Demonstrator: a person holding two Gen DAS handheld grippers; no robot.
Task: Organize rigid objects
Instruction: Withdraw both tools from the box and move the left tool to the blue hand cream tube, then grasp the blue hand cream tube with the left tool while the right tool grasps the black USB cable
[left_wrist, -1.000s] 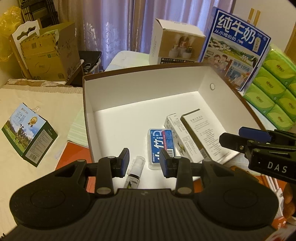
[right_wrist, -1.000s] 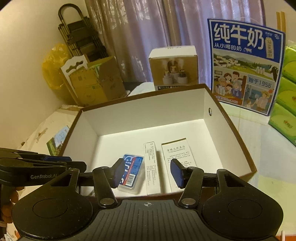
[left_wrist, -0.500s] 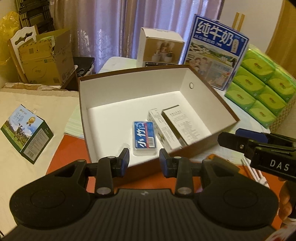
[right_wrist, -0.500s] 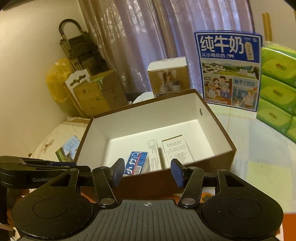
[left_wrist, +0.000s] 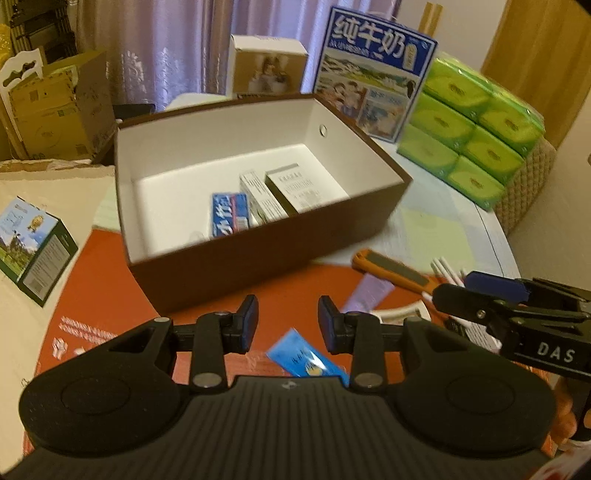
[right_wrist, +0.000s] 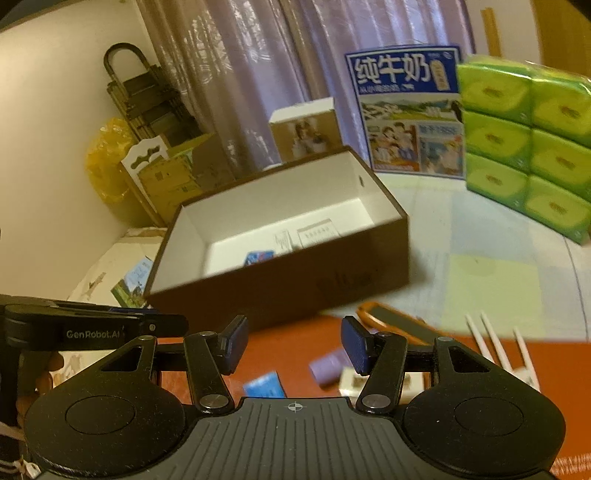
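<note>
A brown box with a white inside stands on the table. It holds a blue packet, a narrow white carton and a wider white carton. My left gripper is open and empty, in front of the box. A blue sachet lies under it on the red mat. My right gripper is open and empty, above the mat. A lilac tube, an orange tool and white sticks lie at the right.
A blue milk carton and green tissue packs stand at the back right. A small photo box stands behind the brown box. A green-blue carton lies at the left. Cardboard boxes stand at the back left.
Both grippers have pulled back and up from over the box to in front of it. The mat with the sachet, tube and orange tool has come into view. Both stay open.
</note>
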